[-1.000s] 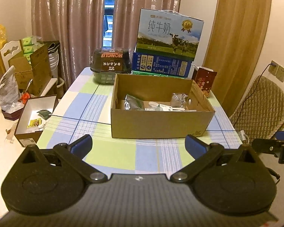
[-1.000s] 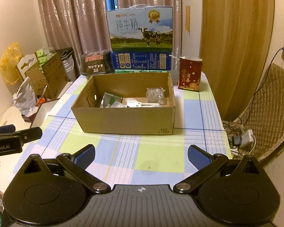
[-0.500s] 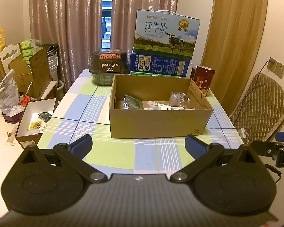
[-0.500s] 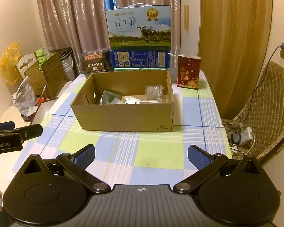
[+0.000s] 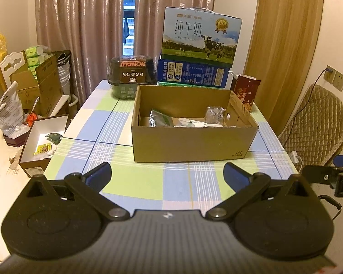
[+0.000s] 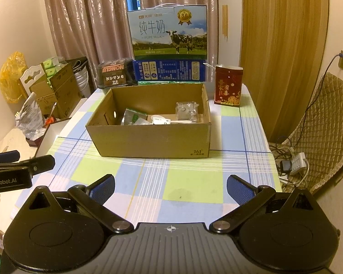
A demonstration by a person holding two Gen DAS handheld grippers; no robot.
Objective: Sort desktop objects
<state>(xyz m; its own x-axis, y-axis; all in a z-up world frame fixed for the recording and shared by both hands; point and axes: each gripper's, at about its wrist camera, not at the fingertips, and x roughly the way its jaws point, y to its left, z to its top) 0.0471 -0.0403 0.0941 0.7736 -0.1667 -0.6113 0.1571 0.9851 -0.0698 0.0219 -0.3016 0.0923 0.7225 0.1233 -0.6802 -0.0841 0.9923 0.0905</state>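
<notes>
An open cardboard box [image 5: 189, 146] [image 6: 153, 141] stands mid-table on the checked cloth. Inside lie a green foil packet [image 5: 161, 119] [image 6: 132, 116], a clear plastic bag [image 5: 213, 115] [image 6: 186, 111] and white items [image 6: 161, 121]. My left gripper [image 5: 168, 174] is open and empty, held above the near table edge, short of the box. My right gripper [image 6: 170, 187] is open and empty, also short of the box. Each gripper shows at the other view's edge: the right one [image 5: 327, 178] and the left one [image 6: 18, 166].
Behind the box stand a milk carton [image 5: 199, 38] on a blue carton [image 5: 193, 74], a dark Hongli container [image 5: 131, 77] and a red box [image 5: 247, 91] [image 6: 227, 85]. A small open box [image 5: 42, 141] and clutter sit left; a padded chair [image 6: 324, 132] and power strip [image 6: 296, 163] right.
Both grippers have drawn back and risen slightly, so the box appears a little farther. Nothing on the table has moved. Both stay open.
</notes>
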